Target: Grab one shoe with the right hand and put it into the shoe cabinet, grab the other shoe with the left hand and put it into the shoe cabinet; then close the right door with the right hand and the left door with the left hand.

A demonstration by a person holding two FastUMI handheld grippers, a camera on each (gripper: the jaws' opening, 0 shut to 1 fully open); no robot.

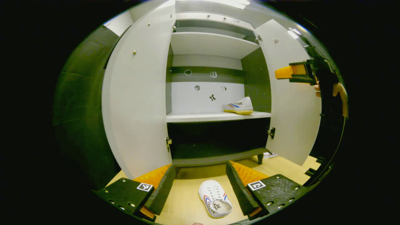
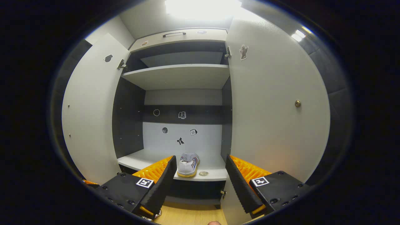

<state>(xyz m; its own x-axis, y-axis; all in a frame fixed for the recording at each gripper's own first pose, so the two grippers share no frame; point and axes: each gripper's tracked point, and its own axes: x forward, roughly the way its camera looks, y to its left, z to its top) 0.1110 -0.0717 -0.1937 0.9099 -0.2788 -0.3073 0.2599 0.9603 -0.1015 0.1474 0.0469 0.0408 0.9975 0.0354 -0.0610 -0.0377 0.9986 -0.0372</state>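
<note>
Left gripper [image 1: 200, 187] fingers spread above floor sneaker [image 1: 215, 198]; other sneaker [image 2: 188, 165] shelved, right gripper [image 2: 200, 184] spread, empty; doors open.

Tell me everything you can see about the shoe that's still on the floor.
The shoe on the floor is a white low-top sneaker with white laces, red and blue side stripes and printing on the insole. It looks like canvas. It lies on the light wooden floor before the open cabinet, opening facing up. Nothing grips it; the left gripper hangs open above it, fingers either side.
</note>
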